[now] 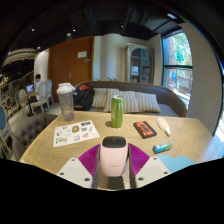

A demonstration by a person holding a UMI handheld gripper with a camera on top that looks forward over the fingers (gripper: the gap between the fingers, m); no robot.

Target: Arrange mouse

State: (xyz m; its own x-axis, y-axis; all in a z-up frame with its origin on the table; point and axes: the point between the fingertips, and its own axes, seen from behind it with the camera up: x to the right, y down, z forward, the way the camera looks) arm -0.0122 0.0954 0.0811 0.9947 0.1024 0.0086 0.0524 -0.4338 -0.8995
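A pale pink-white mouse [113, 156] with a dark top end sits between my gripper's [113, 160] two fingers. The purple pads [90, 157] press against its two sides, so the fingers are shut on it. It is held low over the light wooden table [120, 138], near the table's front edge. Whether the mouse touches the table is hidden by the fingers.
Beyond the fingers stand a green can [117, 110], a printed paper sheet [75, 132] to the left, a clear blender cup [66, 101], a dark flat box [145, 129], a white tube [164, 126] and a small teal item [162, 147]. A sofa [130, 100] runs behind the table.
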